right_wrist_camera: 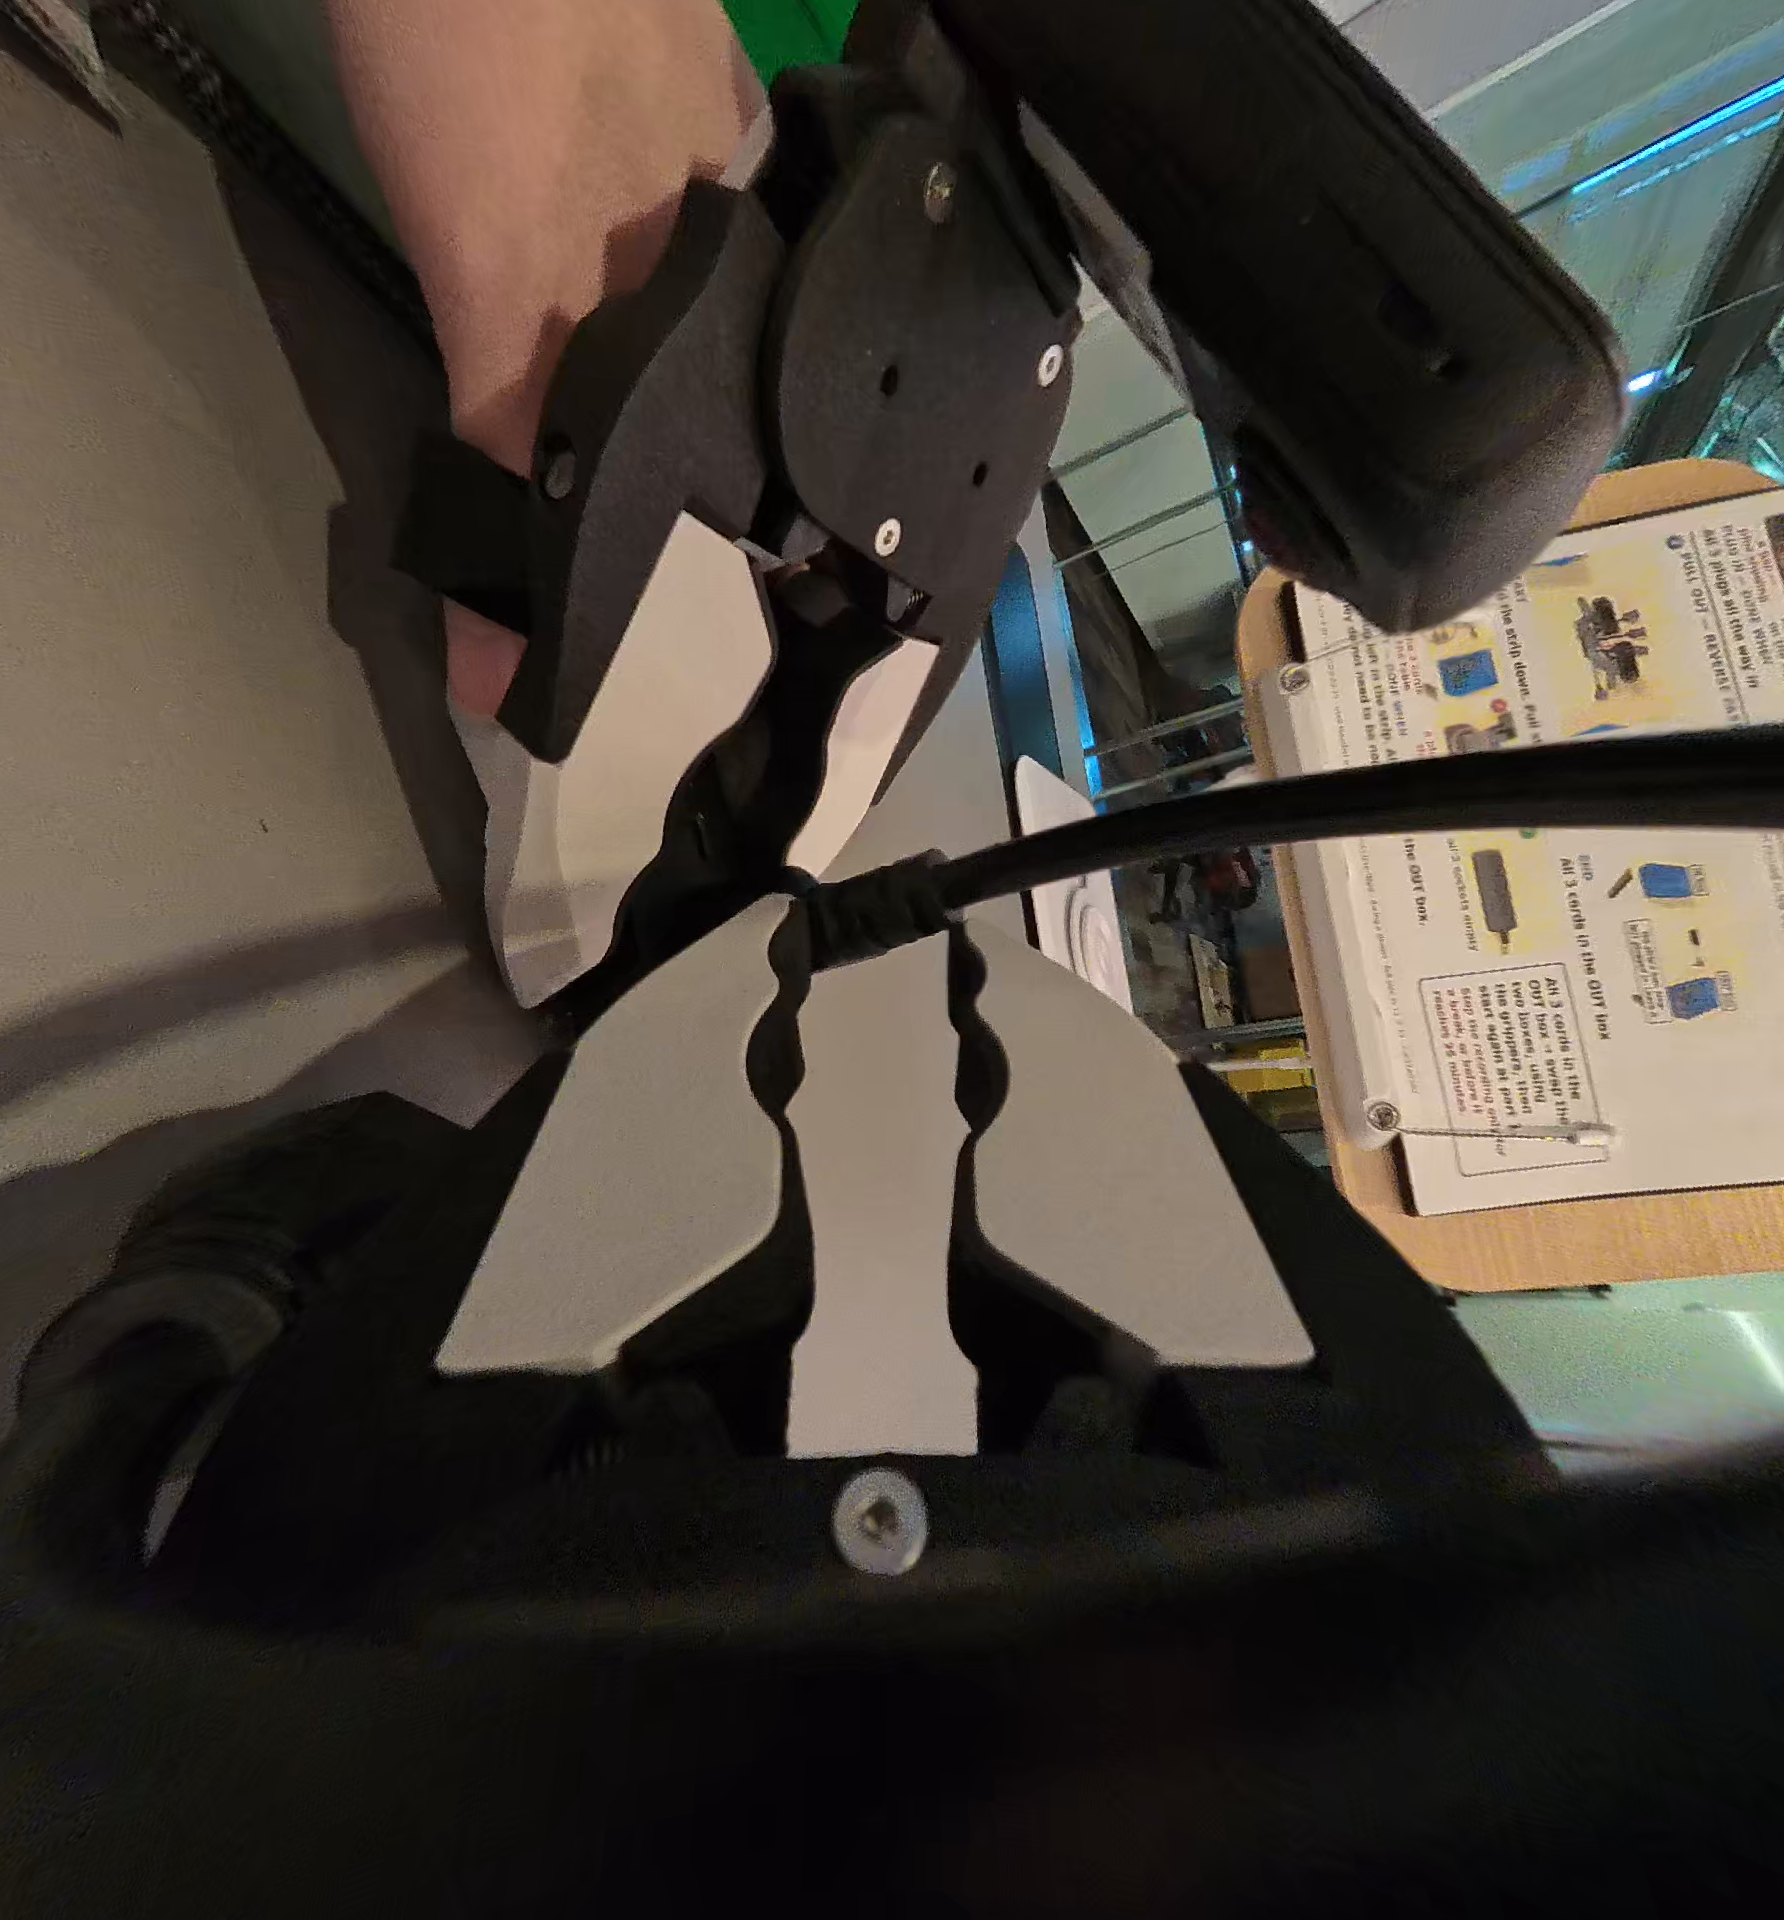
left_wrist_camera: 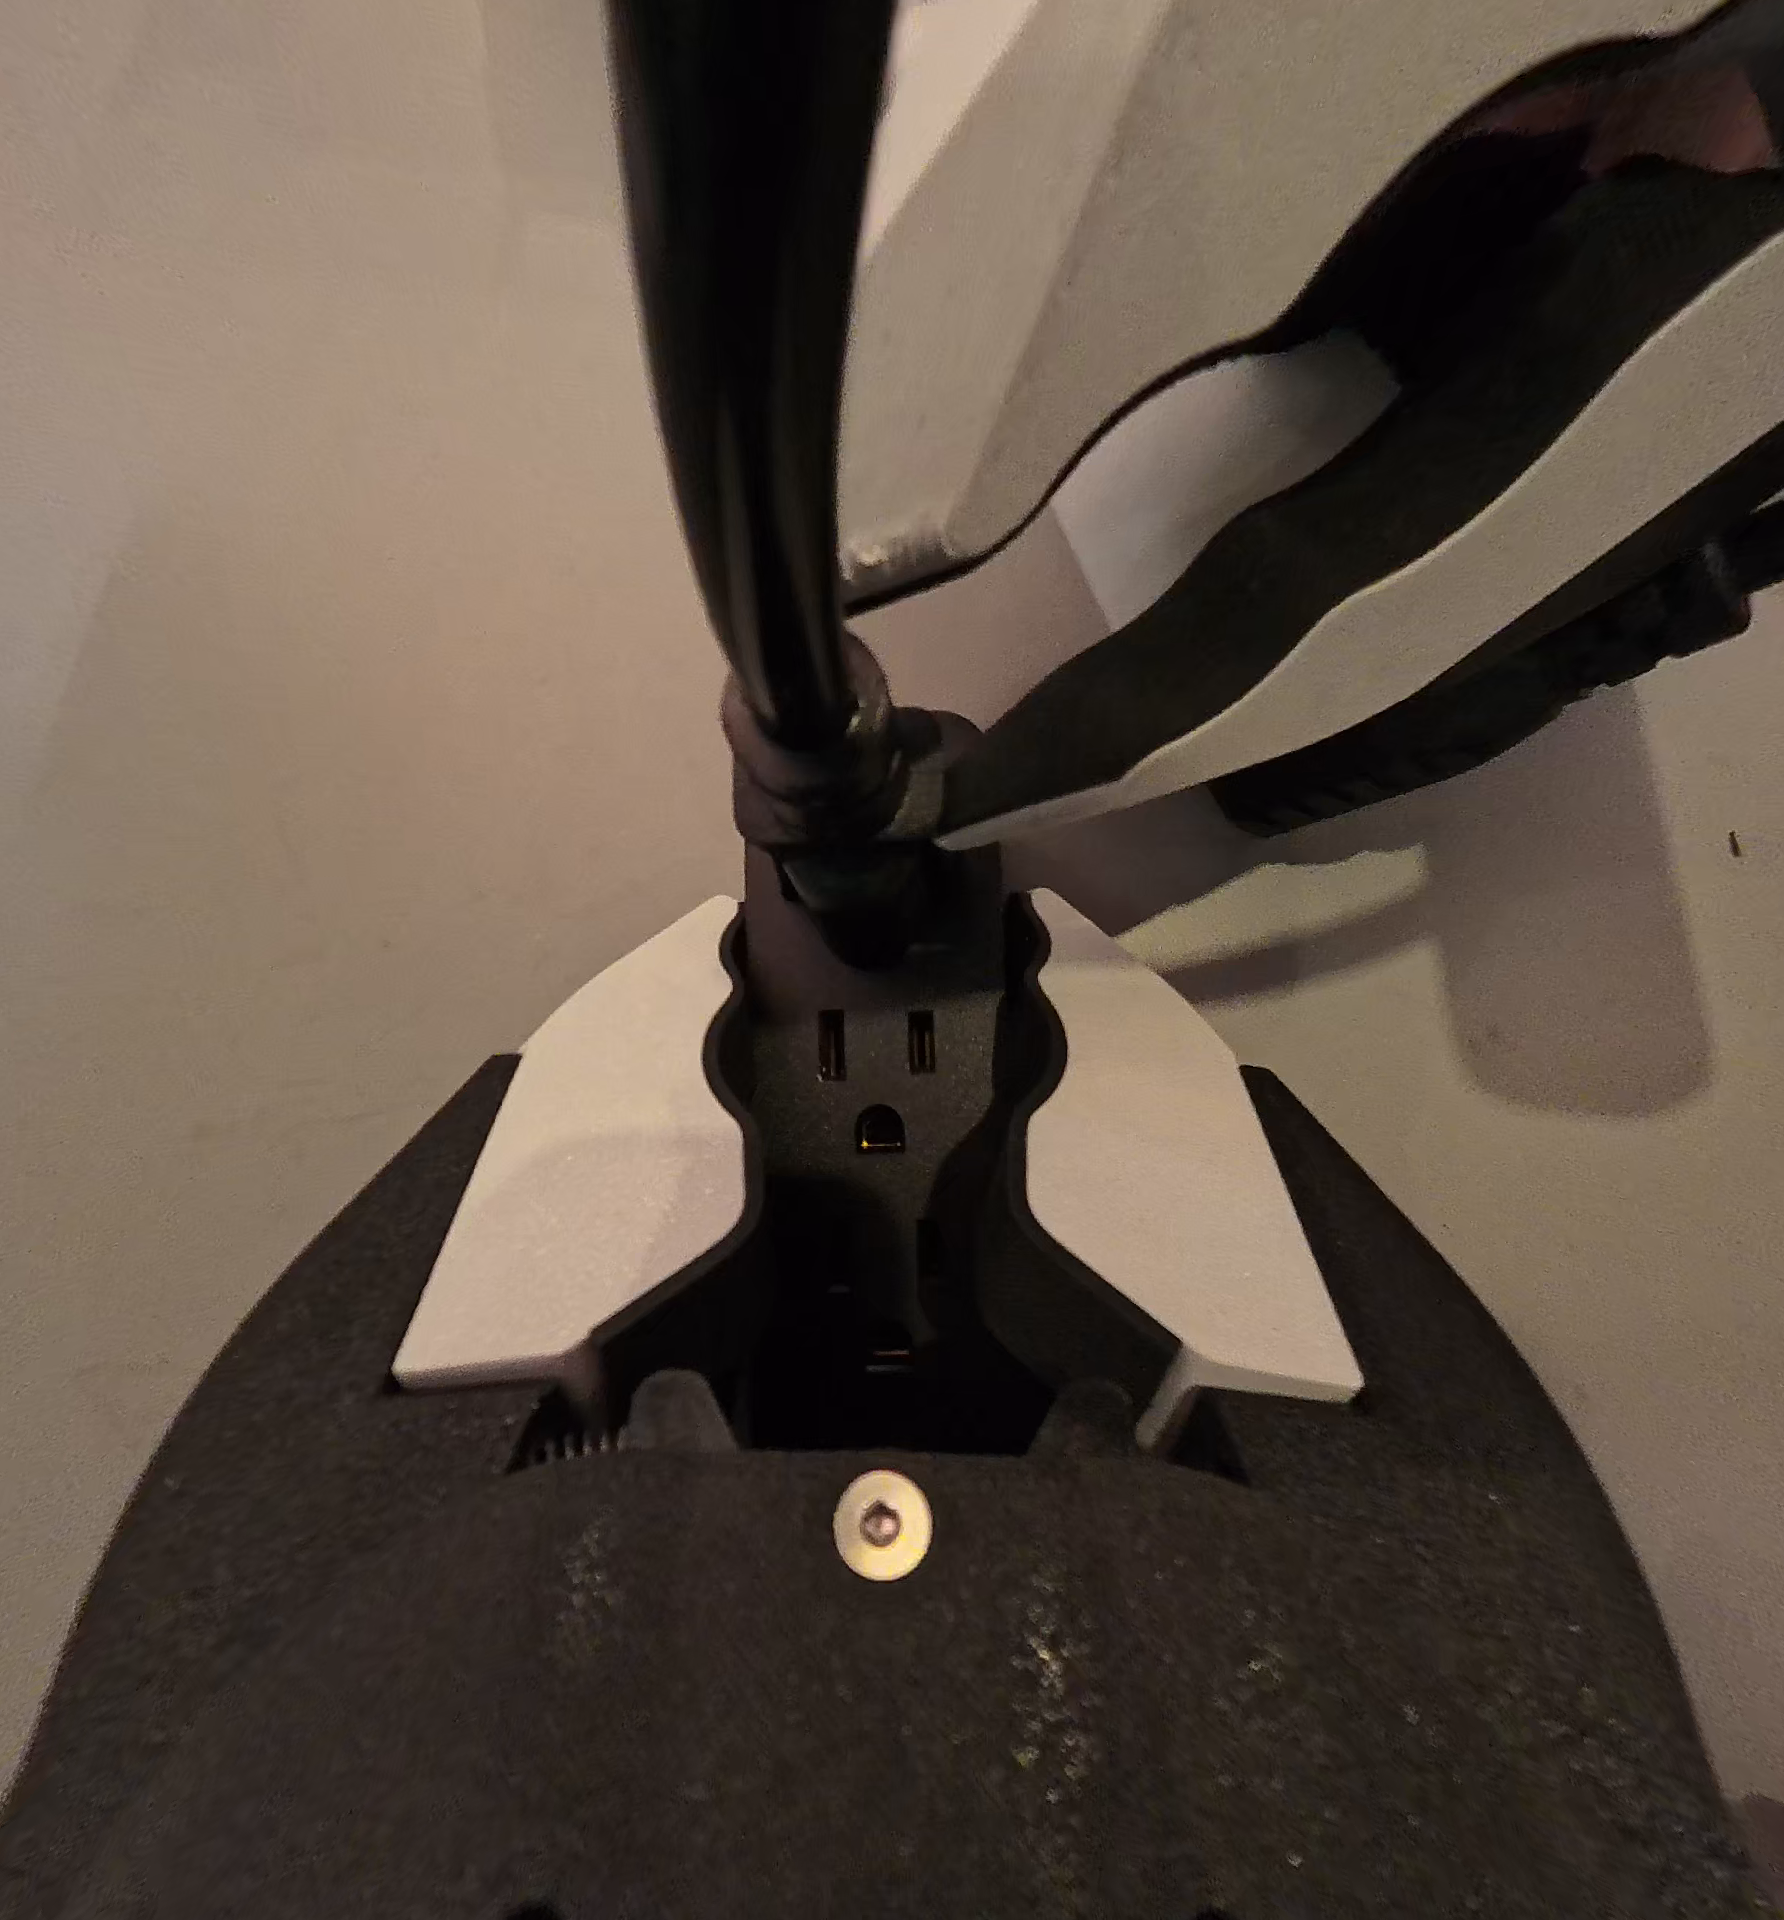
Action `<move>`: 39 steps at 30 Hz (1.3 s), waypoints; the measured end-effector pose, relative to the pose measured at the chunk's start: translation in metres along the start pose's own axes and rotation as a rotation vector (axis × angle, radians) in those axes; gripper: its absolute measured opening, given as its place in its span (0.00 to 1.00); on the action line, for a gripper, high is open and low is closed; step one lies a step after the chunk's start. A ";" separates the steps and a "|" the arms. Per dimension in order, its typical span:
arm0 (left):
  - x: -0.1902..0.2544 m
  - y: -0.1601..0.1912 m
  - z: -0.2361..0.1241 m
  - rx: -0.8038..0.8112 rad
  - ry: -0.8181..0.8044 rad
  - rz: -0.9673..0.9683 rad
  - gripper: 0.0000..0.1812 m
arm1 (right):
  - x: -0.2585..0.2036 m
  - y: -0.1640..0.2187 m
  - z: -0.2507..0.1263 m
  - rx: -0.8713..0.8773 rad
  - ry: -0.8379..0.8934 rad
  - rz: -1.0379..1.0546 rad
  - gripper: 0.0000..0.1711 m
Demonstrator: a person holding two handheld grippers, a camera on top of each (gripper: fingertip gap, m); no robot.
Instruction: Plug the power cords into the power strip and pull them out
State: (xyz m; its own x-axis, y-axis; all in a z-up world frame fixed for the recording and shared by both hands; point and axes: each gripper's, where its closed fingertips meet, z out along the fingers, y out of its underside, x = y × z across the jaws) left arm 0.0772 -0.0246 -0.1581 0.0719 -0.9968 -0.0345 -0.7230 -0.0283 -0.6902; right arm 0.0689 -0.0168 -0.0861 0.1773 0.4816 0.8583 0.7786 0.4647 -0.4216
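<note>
My left gripper (left_wrist_camera: 877, 925) is shut on the black power strip (left_wrist_camera: 872, 1101), with one finger on each side of it. One free socket faces me. A black plug (left_wrist_camera: 846, 831) sits in the socket beyond it, and its cable (left_wrist_camera: 753, 312) rises upward. My right gripper (left_wrist_camera: 955, 800) comes in from the right, its tips closed on that plug. In the right wrist view my right gripper (right_wrist_camera: 867, 920) pinches the plug's ribbed neck (right_wrist_camera: 872, 909), and the cable (right_wrist_camera: 1387, 790) runs off right. The left gripper (right_wrist_camera: 680, 914), held by a hand (right_wrist_camera: 555, 208), clamps the strip (right_wrist_camera: 711, 821).
A dark ribbed object, seemingly another plug (left_wrist_camera: 1366, 769), lies on the pale table (left_wrist_camera: 244, 727) under the right gripper. A white box (left_wrist_camera: 971, 312) stands behind. A printed sheet on a cardboard board (right_wrist_camera: 1490, 1039) stands right of the table. About 7 cm separates my left fingertips from my right.
</note>
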 end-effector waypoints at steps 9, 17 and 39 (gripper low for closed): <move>-0.002 -0.006 0.002 0.045 -0.006 -0.093 0.25 | 0.006 0.003 0.000 -0.056 0.050 -0.016 0.13; -0.004 -0.009 0.002 0.062 -0.011 -0.117 0.26 | 0.008 0.004 0.000 -0.061 0.063 -0.022 0.12; -0.018 -0.009 0.006 0.032 -0.124 -0.249 0.25 | 0.014 0.018 0.005 -0.052 0.065 0.109 0.14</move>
State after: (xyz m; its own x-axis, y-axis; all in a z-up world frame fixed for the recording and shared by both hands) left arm 0.0869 -0.0061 -0.1555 0.3296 -0.9427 0.0520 -0.6507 -0.2667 -0.7109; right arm 0.0820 0.0021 -0.0826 0.3000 0.4777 0.8257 0.7826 0.3718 -0.4994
